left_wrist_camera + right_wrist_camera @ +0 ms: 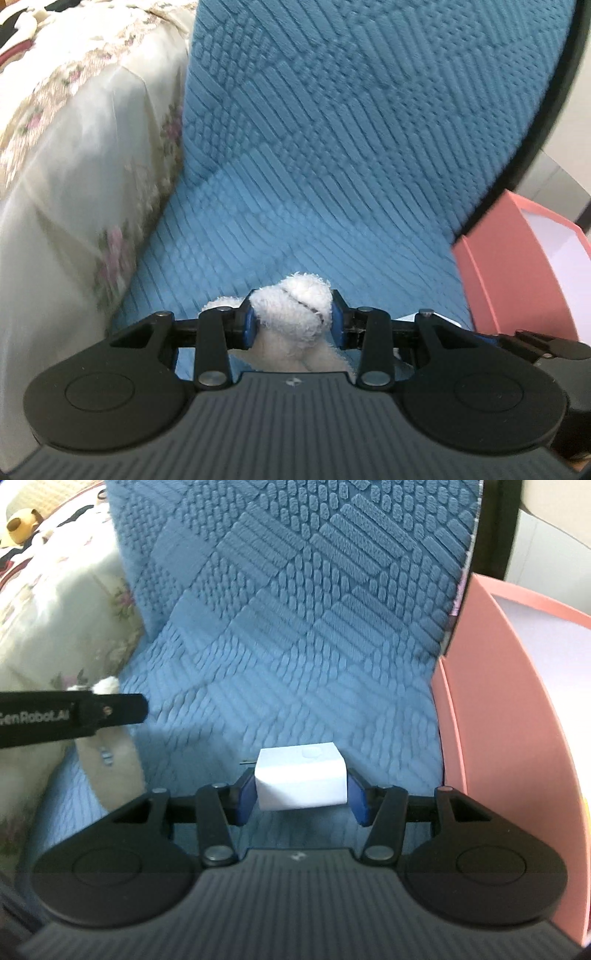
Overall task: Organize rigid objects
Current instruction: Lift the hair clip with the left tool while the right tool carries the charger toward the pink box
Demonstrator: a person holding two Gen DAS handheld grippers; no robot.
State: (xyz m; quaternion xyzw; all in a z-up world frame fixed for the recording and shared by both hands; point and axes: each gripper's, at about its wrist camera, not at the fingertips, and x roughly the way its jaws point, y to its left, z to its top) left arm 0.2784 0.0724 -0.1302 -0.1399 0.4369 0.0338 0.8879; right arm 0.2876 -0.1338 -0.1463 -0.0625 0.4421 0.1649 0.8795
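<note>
In the left wrist view my left gripper [291,317] is shut on a white fluffy plush toy [295,310], whose body hangs below the blue pads over a blue quilted seat [295,166]. In the right wrist view my right gripper [301,788] is shut on a small white box [301,781], pressed between both blue pads above the same blue seat [295,627]. The left gripper's black arm [74,716] reaches in from the left edge of that view, with white plush [105,685] showing behind it.
A pink open box [498,701] with a pale inside stands at the right, also seen as the pink box [517,266] in the left wrist view. A floral cream bedspread [74,147] lies to the left. The seat's dark frame [546,110] rims the backrest.
</note>
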